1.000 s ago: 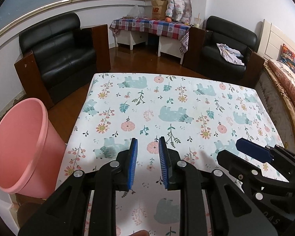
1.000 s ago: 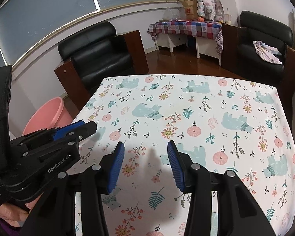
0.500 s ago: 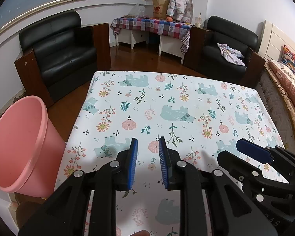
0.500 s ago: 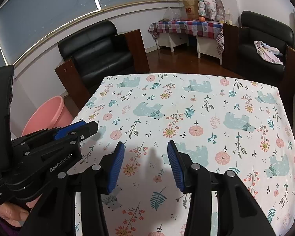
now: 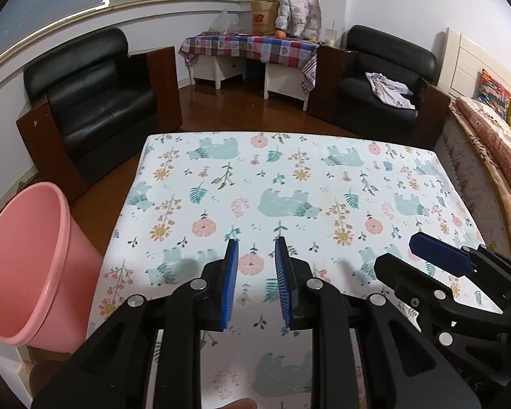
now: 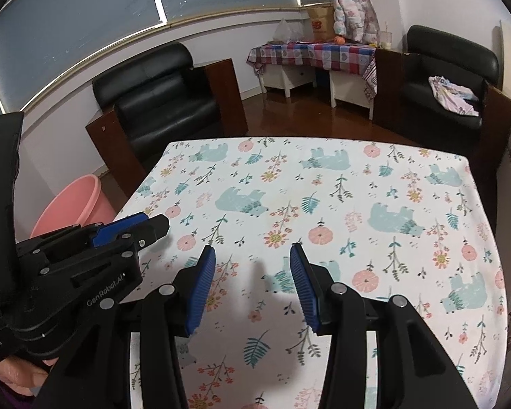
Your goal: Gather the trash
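Both grippers hang over the near edge of the table (image 5: 323, 184), which wears a cloth with bears and flowers on it. The left gripper (image 5: 255, 283) has its two blue pads a little way apart, and there is nothing between them, only the cloth far below. The right gripper (image 6: 252, 288) has its pads wider apart, and it holds nothing too. From the left view the right gripper sits off toward the table's near right corner. The pink bucket (image 5: 27, 266) stands on the floor just beside the table's left edge, near the front corner, and it looks like the place where trash should go. I cannot see down to its bottom, so I cannot tell if any trash is in there. The part of the inside wall that shows is bare. No trash shows anywhere on the cloth, from the near edge to the far edge. So it seems the picking up is either all done or there is nothing on the table to pick up. If any trash is left, it must be somewhere these two views do not reach.
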A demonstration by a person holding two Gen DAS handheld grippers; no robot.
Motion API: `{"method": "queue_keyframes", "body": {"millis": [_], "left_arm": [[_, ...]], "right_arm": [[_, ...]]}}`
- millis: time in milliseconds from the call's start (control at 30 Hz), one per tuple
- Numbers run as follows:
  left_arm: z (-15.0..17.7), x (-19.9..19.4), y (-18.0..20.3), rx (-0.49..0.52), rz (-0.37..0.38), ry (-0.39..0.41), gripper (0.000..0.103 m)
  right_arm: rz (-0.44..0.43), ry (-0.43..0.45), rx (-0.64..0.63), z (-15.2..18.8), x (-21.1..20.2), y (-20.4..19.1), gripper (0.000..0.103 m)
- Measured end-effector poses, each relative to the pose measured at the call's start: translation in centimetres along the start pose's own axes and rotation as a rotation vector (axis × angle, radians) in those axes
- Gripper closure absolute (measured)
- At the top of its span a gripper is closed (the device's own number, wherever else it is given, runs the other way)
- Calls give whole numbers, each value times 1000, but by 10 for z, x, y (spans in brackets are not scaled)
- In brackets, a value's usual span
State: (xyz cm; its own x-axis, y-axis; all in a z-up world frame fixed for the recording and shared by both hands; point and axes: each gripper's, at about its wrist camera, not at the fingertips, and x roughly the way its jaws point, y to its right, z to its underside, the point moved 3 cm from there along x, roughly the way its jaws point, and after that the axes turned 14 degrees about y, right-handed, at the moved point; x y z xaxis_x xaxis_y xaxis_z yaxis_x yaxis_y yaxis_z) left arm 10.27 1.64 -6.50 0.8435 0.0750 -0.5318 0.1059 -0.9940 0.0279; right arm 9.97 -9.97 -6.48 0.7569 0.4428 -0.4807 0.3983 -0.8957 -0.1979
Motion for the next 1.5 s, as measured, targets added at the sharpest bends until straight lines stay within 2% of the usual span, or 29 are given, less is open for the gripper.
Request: {"method": "queue_keyframes", "body": {"millis": [67, 500, 867, 1200, 1500], "left_arm": [[-3, -1, 3, 4, 6, 9, 81], [-12, -8, 11, -2, 14, 52, 81], [-25, -26, 6, -23, 2, 112, 81], [-40, -62, -13, -25, -68, 221, 81], [-41, -94, -46, -63, -157, 266, 81]], "right_arm": [[10, 14, -4, -1, -2, 1, 52], [60, 106, -5, -14, -21, 4, 49], [52, 164, -25, -26, -39, -4, 46], [2, 225, -65, -41, -54, -30, 43], [-94, 252, -84, -49, -62, -68, 43]]}}
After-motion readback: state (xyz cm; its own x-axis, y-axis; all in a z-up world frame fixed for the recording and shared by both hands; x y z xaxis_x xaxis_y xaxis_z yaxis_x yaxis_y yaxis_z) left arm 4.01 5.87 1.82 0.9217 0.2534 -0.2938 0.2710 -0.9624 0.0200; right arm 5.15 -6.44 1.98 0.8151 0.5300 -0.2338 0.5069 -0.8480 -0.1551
